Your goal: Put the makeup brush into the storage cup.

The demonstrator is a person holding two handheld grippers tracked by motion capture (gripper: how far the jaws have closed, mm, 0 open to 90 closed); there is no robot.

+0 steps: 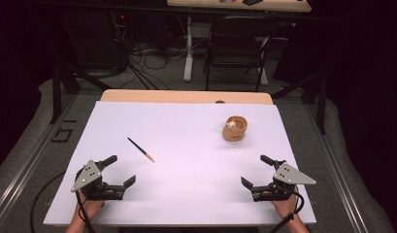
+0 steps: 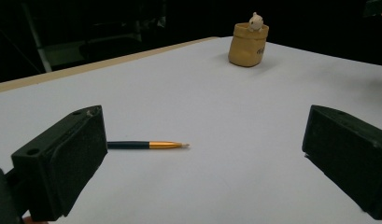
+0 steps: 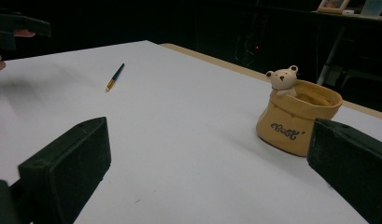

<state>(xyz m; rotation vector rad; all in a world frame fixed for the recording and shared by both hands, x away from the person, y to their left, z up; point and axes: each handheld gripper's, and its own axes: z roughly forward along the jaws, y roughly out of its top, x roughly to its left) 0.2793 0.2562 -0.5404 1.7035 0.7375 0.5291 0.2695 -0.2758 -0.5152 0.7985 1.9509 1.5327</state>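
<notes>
**One dark script word on the pot**

A tan sack-shaped pot (image 3: 298, 121) with a small bear at its rim is carrying a single dark, curly word on its front, showing in the right gripper view. The letters are looking like "Cook", though the script is staying too small and ornate to be sure.

Matt white sheet (image 1: 186, 184) over pale wood tabletop (image 1: 186, 96), glazed-looking tan ceramic pot (image 3: 296, 122) w/ smooth bear figure (image 3: 283, 79), pen (image 2: 146, 145) w/ dark matt barrel & shiny gold metal-look tip, gripper pads (image 2: 81, 163) black, finely rough, prob. rubber.
</notes>
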